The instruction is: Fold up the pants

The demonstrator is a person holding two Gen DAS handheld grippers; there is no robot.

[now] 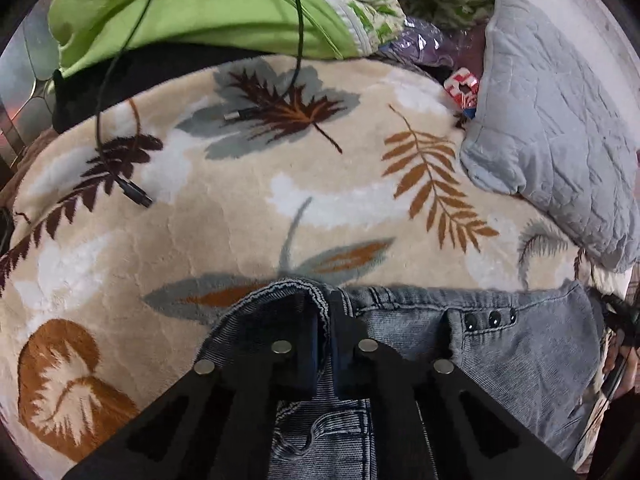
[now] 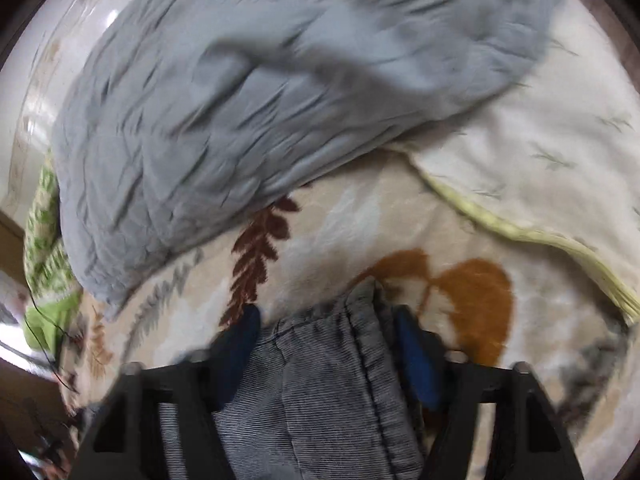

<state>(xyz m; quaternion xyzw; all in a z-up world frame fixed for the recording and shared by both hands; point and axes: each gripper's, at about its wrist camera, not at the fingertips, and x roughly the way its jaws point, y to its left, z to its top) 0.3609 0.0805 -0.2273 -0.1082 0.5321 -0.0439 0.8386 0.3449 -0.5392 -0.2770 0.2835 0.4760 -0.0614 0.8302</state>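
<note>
Left wrist view: the left gripper (image 1: pixel 325 304) pinches the jeans (image 1: pixel 520 344) at the waistband, which runs rightward across the blanket's (image 1: pixel 240 216) near edge. Right wrist view, blurred: the right gripper (image 2: pixel 326 320) clamps a thick bunch of denim; the legs are out of sight.

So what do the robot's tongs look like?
The left tongs are matte black plastic with triangular cutouts in the arms, round silver studs near the front, and dark blue pads inside the fingers. The right tongs look the same, with brighter blue pads. No sleeves show.
</note>
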